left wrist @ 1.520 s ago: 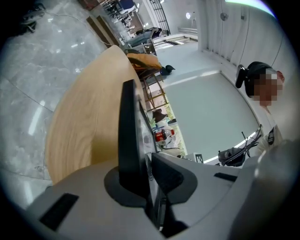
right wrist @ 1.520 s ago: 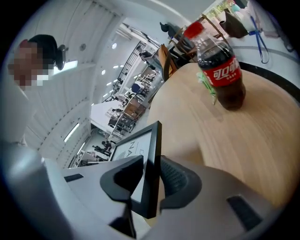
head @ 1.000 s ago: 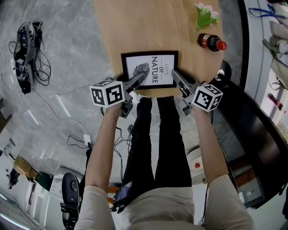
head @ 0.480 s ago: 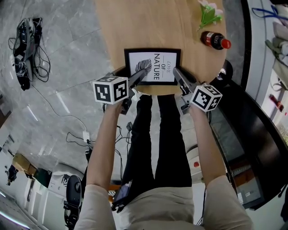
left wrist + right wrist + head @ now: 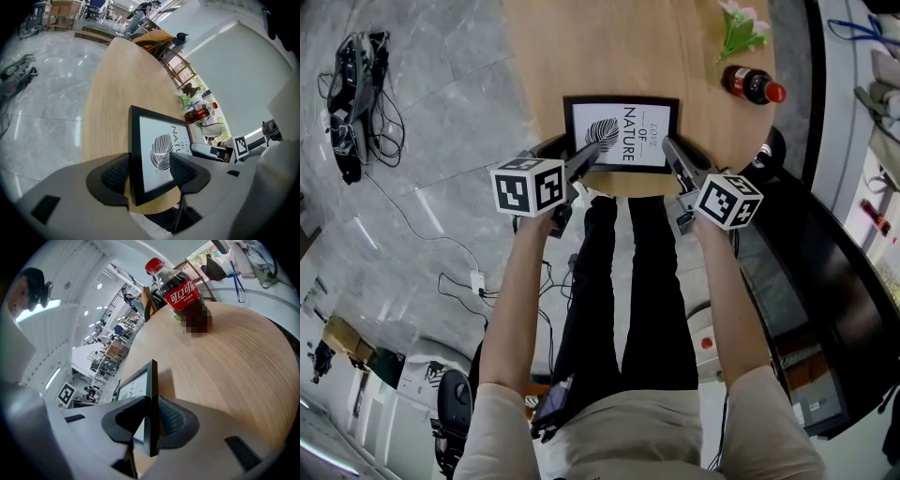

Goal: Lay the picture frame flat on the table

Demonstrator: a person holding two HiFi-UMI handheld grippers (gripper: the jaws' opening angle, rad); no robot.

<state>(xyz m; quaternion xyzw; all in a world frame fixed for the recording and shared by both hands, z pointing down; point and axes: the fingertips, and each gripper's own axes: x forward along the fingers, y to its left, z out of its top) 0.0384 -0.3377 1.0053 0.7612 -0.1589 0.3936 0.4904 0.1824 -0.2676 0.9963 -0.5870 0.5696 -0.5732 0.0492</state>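
- The pale wooden, round-ended worktop (image 5: 581, 56) carries everything, and most of it is bare, leaving ample room to set the frame down.
- The black-rimmed picture frame with a white leaf print (image 5: 622, 134) sits at the worktop's near edge, print upward. Its near side looks slightly raised, so I judge it not quite flat yet.
- The right tool (image 5: 671, 150) is clamped on the frame's right rim, seemingly to steady the frame as it goes down.
- The left tool (image 5: 589, 156) has just been opening its jaws. They stand wide around the frame's near left corner with neither pad pressing it, probably letting go.
- The clear plastic cola bottle with a red cap and label (image 5: 752, 86) stands well beyond the frame, holding dark drink.
- A small green-and-white flower sprig (image 5: 739, 28) lies just past the bottle.
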